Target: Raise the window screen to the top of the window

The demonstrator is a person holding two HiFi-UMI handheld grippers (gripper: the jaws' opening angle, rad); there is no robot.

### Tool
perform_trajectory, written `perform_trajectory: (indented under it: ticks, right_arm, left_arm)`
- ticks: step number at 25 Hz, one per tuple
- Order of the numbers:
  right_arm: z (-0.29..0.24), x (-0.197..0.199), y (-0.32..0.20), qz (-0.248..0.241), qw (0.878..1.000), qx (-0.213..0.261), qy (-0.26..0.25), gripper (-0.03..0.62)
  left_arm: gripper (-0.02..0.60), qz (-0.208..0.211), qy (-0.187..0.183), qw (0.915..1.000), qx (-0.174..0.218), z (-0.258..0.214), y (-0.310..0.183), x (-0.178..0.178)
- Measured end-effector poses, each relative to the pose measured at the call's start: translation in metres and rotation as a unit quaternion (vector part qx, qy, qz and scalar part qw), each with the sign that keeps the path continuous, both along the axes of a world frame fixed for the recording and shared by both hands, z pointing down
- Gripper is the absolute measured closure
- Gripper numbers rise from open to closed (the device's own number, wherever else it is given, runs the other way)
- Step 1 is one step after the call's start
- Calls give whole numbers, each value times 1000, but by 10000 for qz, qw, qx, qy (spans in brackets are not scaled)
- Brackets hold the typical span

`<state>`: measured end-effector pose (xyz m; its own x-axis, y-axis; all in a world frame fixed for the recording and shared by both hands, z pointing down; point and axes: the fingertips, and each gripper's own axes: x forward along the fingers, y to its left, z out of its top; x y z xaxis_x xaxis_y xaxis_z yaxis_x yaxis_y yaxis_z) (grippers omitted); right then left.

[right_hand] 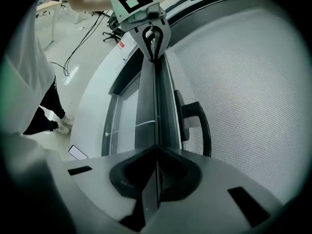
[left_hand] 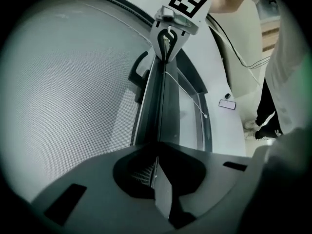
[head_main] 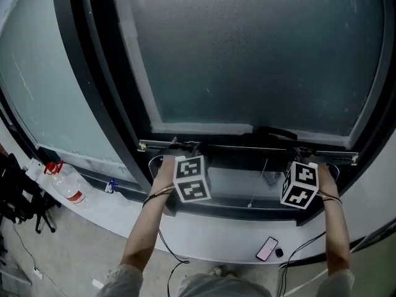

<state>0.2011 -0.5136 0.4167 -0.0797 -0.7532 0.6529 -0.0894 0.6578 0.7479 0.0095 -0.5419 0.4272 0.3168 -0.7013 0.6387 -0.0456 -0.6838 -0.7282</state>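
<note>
The grey mesh window screen (head_main: 247, 54) covers the pane, and its dark bottom bar (head_main: 247, 146) lies low, just above the sill. A black handle (head_main: 275, 132) sits on the bar right of centre. My left gripper (head_main: 184, 147) is shut on the bar near its left end. My right gripper (head_main: 303, 151) is shut on it near the right end. In the left gripper view the bar (left_hand: 163, 116) runs from my jaws to the right gripper (left_hand: 166, 43). In the right gripper view the bar (right_hand: 155, 111) runs past the handle (right_hand: 195, 123) to the left gripper (right_hand: 153, 40).
A phone (head_main: 267, 248) lies on the white sill (head_main: 210, 240). A thin pull cord (head_main: 257, 184) hangs below the bar. A water bottle (head_main: 67, 187) and black chair legs (head_main: 18, 203) stand at the left. Cables trail to the floor.
</note>
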Motion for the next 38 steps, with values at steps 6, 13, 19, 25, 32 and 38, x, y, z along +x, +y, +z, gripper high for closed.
perform_trajectory:
  ticks: [6, 13, 19, 25, 32, 38]
  right_arm:
    - [1, 1, -4, 48, 9997, 121, -206, 574]
    - [3, -1, 0, 75, 9992, -336, -208, 574]
    - [-2, -1, -2, 70, 9995, -229, -216, 574]
    - [3, 0, -3, 166, 9996, -243, -47, 575]
    - [-5, -3, 2, 32, 9979, -469, -447, 575]
    - [-41, -2, 2, -36, 9979, -119, -629, 574]
  left_arm:
    - [560, -45, 181, 9998, -91, 2, -3, 1]
    - [561, 48, 148, 9991, -401, 4, 2, -1]
    - [561, 113, 341, 9981, -509, 0, 0, -3]
    - [561, -19, 443, 9972, -599, 2, -1, -1]
    - [569, 93, 567, 9942, -910, -5, 5, -4]
    - [569, 237, 629, 9962, -548, -45, 7, 0]
